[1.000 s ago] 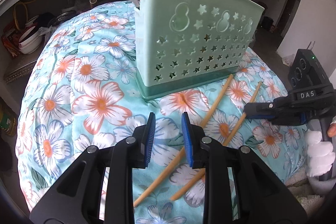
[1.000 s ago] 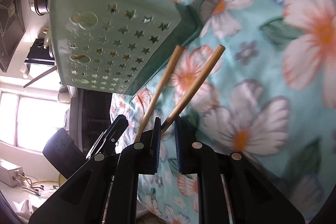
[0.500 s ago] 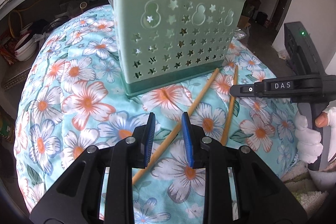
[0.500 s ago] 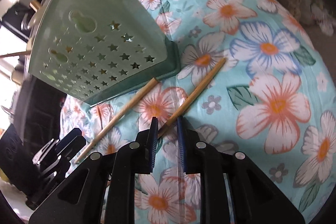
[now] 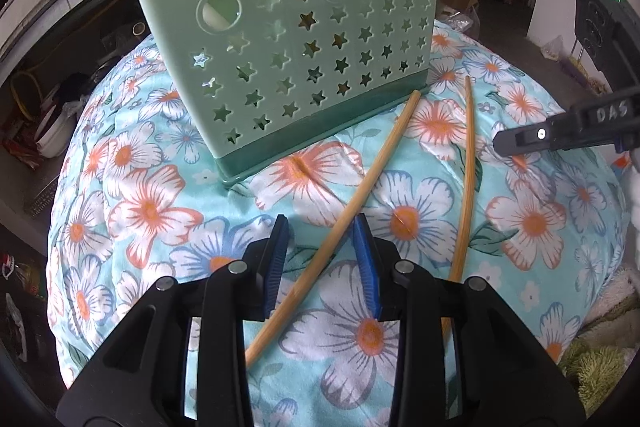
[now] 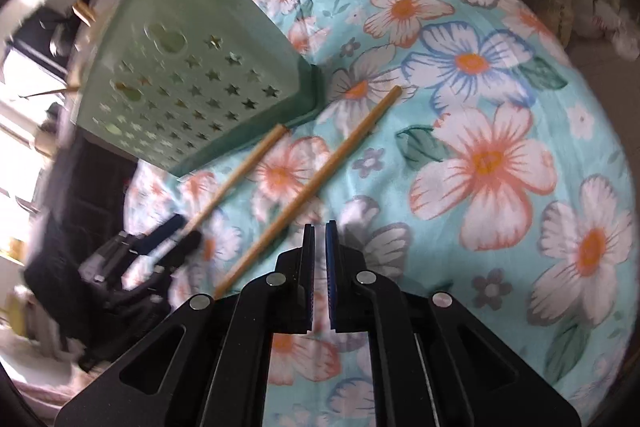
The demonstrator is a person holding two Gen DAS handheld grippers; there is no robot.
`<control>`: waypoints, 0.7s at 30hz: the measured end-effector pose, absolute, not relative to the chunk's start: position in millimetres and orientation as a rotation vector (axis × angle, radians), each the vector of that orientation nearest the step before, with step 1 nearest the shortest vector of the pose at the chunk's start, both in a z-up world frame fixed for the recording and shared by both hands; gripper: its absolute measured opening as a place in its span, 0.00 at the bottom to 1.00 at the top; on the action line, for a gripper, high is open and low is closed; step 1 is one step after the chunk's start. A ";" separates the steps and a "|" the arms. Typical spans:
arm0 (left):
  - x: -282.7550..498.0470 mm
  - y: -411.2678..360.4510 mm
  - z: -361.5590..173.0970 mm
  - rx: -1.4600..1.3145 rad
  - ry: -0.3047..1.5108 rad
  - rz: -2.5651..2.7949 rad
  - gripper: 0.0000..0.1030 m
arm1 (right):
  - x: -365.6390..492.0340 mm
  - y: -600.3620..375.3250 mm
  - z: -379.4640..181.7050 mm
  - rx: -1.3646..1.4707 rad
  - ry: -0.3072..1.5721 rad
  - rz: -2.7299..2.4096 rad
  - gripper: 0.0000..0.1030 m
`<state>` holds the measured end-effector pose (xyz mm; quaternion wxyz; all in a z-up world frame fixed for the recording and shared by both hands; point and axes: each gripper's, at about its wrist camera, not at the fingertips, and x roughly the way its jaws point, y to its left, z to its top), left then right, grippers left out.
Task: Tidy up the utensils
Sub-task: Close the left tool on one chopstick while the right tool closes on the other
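A mint-green utensil holder [image 5: 296,39] with star cut-outs stands on the floral cloth; it also shows in the right wrist view [image 6: 188,91], holding several chopsticks. Two bamboo chopsticks lie loose on the cloth in front of it. My left gripper [image 5: 320,227] is open, its fingers straddling the thicker chopstick [image 5: 372,175] without closing on it. The thinner chopstick [image 5: 468,179] lies to its right. My right gripper [image 6: 319,231] is nearly closed and empty, just right of the near chopstick [image 6: 316,183]; the other chopstick [image 6: 240,171] lies further left. The right gripper shows in the left wrist view [image 5: 520,139] above the cloth's right side.
The flowered turquoise cloth [image 5: 152,203] covers a rounded surface that drops away on all sides. Shelves with bowls and clutter [image 5: 48,131] stand behind left. A green mat [image 5: 592,363] lies on the floor at lower right.
My left gripper moved in so the thicker chopstick now lies between its open fingers. My right gripper pulled off the thinner chopstick and shifted to its right.
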<state>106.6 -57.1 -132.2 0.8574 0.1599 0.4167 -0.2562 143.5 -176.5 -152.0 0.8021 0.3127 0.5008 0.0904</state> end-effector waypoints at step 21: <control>100.6 -68.5 -136.9 0.341 0.868 -0.487 0.22 | 166.2 -177.6 -156.2 0.415 1.060 0.010 0.15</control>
